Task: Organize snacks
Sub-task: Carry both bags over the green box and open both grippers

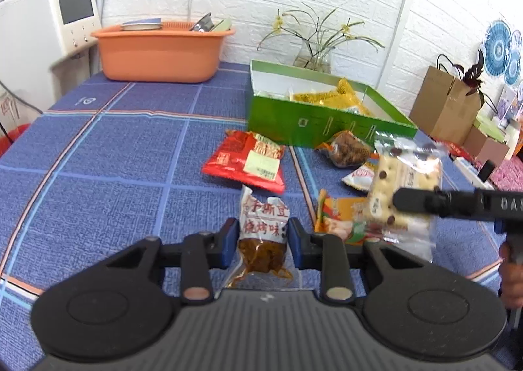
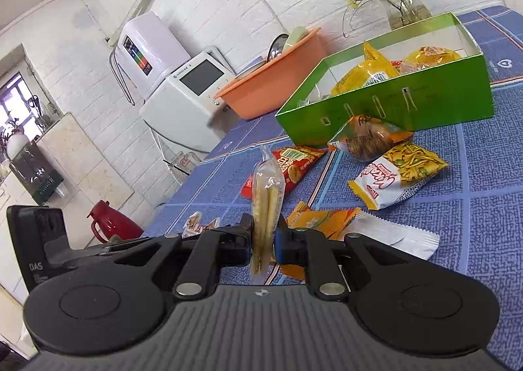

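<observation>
My left gripper (image 1: 262, 240) has its pads on both sides of a clear packet of brown snack (image 1: 263, 237) with a white label, on the blue cloth. My right gripper (image 2: 264, 240) is shut on a clear packet of pale chocolate-chip biscuits (image 2: 266, 201), held edge-on above the table; the same packet shows in the left wrist view (image 1: 402, 188) at the right. A green box (image 1: 313, 122) holding yellow packets stands farther back, also in the right wrist view (image 2: 425, 100). A red packet (image 1: 248, 160), a brown-filled packet (image 1: 348, 149) and an orange packet (image 1: 340, 214) lie loose before it.
An orange basin (image 1: 160, 54) with dishes stands at the back left beside a white appliance (image 1: 42, 21). A glass vase with a plant (image 1: 313, 57) is behind the box. A cardboard box (image 1: 444, 103) stands at the right. A white-yellow packet (image 2: 395, 175) lies near the box.
</observation>
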A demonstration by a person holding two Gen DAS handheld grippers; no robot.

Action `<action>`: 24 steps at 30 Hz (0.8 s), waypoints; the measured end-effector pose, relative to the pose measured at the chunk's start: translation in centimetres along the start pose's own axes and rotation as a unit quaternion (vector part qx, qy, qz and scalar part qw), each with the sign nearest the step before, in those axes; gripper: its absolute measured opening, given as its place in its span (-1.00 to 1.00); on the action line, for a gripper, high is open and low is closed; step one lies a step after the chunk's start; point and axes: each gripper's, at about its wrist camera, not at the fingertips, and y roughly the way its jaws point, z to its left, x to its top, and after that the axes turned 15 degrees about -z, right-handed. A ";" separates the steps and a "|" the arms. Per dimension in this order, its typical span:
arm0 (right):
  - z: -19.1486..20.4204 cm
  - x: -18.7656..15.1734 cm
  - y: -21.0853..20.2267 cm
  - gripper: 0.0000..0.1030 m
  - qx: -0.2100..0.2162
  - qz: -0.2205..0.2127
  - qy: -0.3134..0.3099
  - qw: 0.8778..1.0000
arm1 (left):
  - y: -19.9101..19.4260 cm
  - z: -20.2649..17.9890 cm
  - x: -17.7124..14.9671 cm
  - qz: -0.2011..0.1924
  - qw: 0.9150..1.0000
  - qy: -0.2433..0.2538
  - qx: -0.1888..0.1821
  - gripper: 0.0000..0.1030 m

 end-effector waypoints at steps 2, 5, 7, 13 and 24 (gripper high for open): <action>0.0 0.1 -0.4 -0.53 -0.004 -0.007 -0.003 1.000 | 0.0 -0.3 0.3 -0.006 1.000 0.006 -0.002 -0.44; -0.3 0.0 -0.9 -0.53 -0.006 -0.011 0.000 1.000 | -0.1 -0.5 0.9 -0.011 1.000 0.008 -0.008 -0.44; -0.5 0.1 -0.9 -0.53 -0.010 -0.011 0.004 1.000 | 0.2 -0.6 1.4 -0.013 1.000 0.012 -0.009 -0.44; -1.0 1.8 -0.3 -0.53 -0.022 -0.022 0.006 0.999 | 2.4 -1.0 5.6 -0.050 0.998 0.033 -0.011 -0.44; -3.8 11.2 1.0 -0.53 -0.142 -0.172 -0.110 0.969 | 12.9 -2.4 12.9 -0.096 0.993 0.000 -0.069 -0.44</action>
